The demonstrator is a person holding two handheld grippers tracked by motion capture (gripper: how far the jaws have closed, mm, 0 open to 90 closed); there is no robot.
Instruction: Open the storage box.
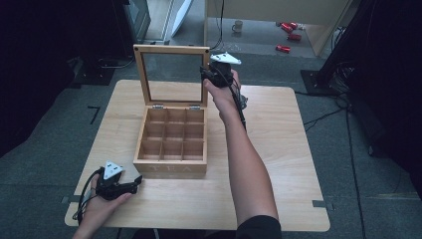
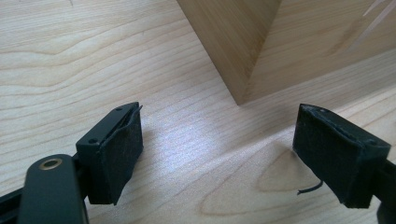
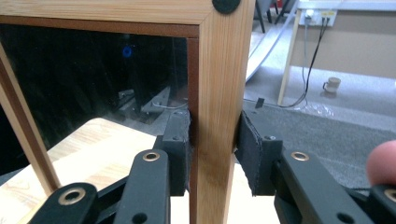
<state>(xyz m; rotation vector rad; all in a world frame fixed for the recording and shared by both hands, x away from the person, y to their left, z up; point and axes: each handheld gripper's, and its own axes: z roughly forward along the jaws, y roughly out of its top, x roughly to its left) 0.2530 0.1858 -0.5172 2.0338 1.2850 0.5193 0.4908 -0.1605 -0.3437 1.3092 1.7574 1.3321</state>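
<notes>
The wooden tea box sits mid-table, its glass-paned lid standing upright at twelve o'clock from the compartments. The right gripper is clamped on the lid's right frame rail, pads pressing the wood from either side. That rail looks like the sensible hold: stiff, dry bamboo, not the glass, which seems fragile and slick. The lid probably swings light on its hinges, so I'd expect it to drop fast if let go. The left gripper rests at the box's seven o'clock corner, jaws spread wide over bare table, grasping nothing.
</notes>
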